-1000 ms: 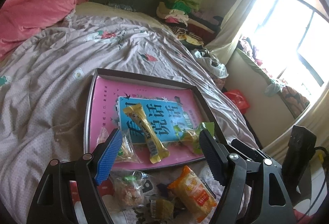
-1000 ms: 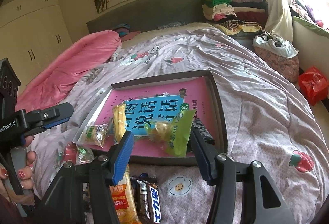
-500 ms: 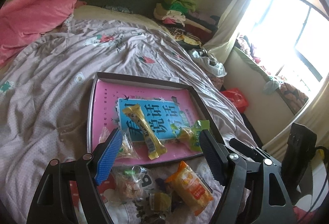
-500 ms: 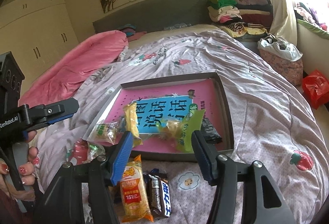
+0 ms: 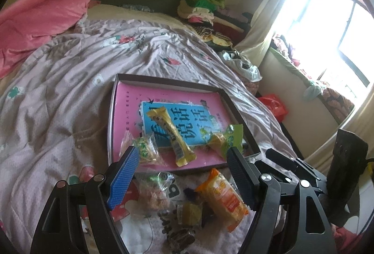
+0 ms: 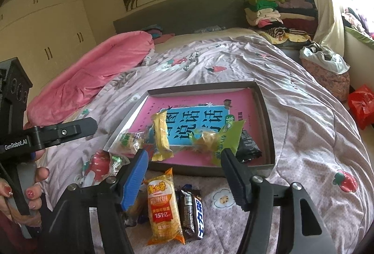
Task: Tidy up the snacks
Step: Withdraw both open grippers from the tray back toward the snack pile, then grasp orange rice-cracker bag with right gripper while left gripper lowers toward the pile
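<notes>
Hovering low in the frame, the right gripper (image 6: 184,156) had just been opening, nothing between its jaws; the left gripper (image 5: 183,154) stood spread and empty too. Four wrapped snacks, among them the long yellow bar (image 6: 160,135), lay in the shallow grey box (image 6: 266,114). On the bed (image 6: 315,137) below it, the orange rice-cracker pack (image 6: 163,205), dark chocolate bar (image 6: 192,214) and others waited, perhaps half done.

trays: 1 (image 6: 266,114) | snacks in tray: 4 (image 6: 161,135) | snacks on bed: about 5 (image 6: 163,205) | grippers: 2 (image 6: 184,158)
</notes>
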Demonstrator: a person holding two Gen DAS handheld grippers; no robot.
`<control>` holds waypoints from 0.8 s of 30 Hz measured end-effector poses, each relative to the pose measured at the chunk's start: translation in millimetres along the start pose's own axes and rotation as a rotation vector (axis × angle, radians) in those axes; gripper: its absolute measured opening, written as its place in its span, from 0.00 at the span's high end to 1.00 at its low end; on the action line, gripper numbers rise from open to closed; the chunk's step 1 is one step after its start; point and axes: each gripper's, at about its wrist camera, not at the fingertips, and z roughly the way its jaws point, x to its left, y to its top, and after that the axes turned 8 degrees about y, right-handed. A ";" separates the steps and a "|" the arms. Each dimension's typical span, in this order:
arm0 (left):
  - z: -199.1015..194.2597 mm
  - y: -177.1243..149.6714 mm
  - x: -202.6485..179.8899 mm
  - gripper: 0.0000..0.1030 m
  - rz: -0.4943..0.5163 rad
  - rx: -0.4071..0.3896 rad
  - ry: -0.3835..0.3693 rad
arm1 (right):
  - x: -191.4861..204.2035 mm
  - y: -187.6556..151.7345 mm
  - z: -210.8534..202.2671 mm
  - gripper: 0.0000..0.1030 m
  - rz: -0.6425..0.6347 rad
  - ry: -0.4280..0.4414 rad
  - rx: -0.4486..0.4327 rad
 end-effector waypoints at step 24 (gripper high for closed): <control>3.9 -22.5 4.6 0.23 0.054 0.080 0.013 | 16.5 -16.4 7.2 0.37 -0.050 0.026 0.066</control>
